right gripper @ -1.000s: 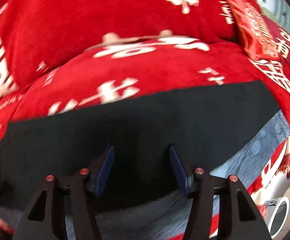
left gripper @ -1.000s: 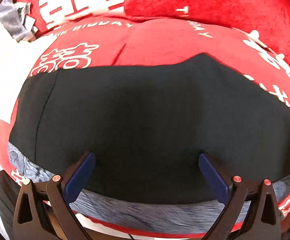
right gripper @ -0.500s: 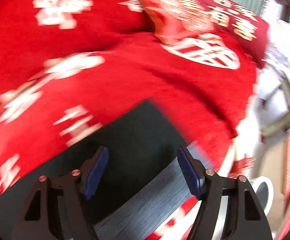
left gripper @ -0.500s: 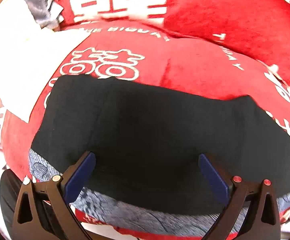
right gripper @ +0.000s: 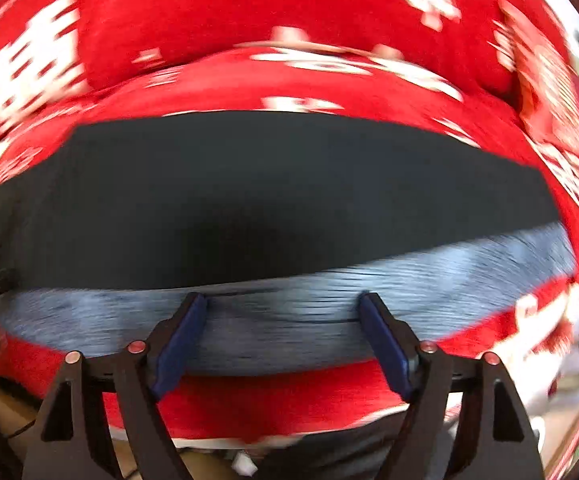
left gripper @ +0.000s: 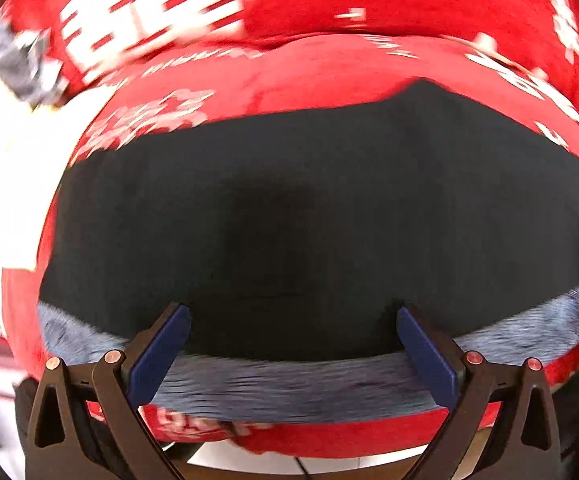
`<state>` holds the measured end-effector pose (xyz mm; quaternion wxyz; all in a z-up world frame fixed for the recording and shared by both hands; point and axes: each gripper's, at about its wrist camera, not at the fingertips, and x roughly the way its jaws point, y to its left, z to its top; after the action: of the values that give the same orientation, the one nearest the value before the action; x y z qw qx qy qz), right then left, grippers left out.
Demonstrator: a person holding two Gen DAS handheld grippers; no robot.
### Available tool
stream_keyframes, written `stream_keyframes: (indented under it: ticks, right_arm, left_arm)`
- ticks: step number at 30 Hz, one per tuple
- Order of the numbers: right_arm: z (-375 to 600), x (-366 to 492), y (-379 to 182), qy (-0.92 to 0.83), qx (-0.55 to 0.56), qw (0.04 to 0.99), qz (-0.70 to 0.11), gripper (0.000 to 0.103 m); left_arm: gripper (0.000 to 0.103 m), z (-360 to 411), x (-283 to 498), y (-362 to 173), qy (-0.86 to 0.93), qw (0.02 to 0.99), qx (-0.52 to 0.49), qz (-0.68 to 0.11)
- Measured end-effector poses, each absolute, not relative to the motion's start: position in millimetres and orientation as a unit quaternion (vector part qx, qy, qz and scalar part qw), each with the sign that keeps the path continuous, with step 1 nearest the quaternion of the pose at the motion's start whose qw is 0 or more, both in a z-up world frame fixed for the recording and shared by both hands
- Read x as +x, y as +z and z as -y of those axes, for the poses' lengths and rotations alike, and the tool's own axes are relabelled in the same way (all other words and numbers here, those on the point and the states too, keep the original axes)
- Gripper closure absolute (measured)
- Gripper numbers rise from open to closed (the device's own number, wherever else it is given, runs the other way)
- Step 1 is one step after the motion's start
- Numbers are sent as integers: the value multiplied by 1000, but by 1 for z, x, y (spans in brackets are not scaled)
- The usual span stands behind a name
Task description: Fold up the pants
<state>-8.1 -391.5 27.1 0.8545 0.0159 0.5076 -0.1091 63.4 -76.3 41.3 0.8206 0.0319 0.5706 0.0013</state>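
Blue pads: both grippers carry blue pads on black fingers, pointing steeply down at the cloth.
Left gripper [left gripper: 293, 344]: jaws spread wide; nothing pinched, only the dark fabric lying beneath the gap.
Right gripper [right gripper: 283, 332]: jaws opening, already wide; the grey band lies under them but the pads do not press it.
Pants [left gripper: 289, 232]: a dark, nearly black garment laid flat and wide across the red surface, its far edge uneven in the left view, straight in the right view.
Band [right gripper: 329, 304]: a grey-blue ribbed strip along the near edge of the pants, running the full width.
Cover [left gripper: 329, 76]: red plush with white characters, under the pants on all sides and rising behind like a backrest.
Cushion [right gripper: 541, 92]: red with pale print, at the far right, apart from the pants.
Room: a white patch [left gripper: 9, 168] left of the cover; blurred pale floor at the lower edges; details too smeared to tell.
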Motion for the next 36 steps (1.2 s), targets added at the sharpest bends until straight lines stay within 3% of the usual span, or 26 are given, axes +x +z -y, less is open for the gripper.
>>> stream_keyframes:
  ticks: [3,7,11,15,18,23,28,36]
  right_arm:
    - [441,-21,23,-164,57,843,-509,6]
    - [480,-29,29,-200,90,832,-510,4]
    - [438,-23,48,-146,79,855,-492,7]
    - [359,-9,51,-51,27,870,-489,7]
    - [308,-1,43,6,-14,869,-494,7]
    - [300,-1,20,9,-30,856,-515,5]
    - [362,-11,30,-56,20,858,-509,5]
    - [494,-1,29,-184,105,845,-490,2]
  left_arm:
    - [0,44,51,40,-5,815,-21,-580]
    - [0,17,36,64,15,835,-35,-549]
    - [0,-25,41,69,78,840,-84,-531]
    - [0,-45,47,32,118,802,-78,-580]
    - [0,-59,34,23,109,805,-101,-574]
    - [0,-71,23,28,114,792,-122,-588]
    - [0,-34,28,59,86,815,-95,-566]
    - [0,137,52,51,-61,798,10,-600]
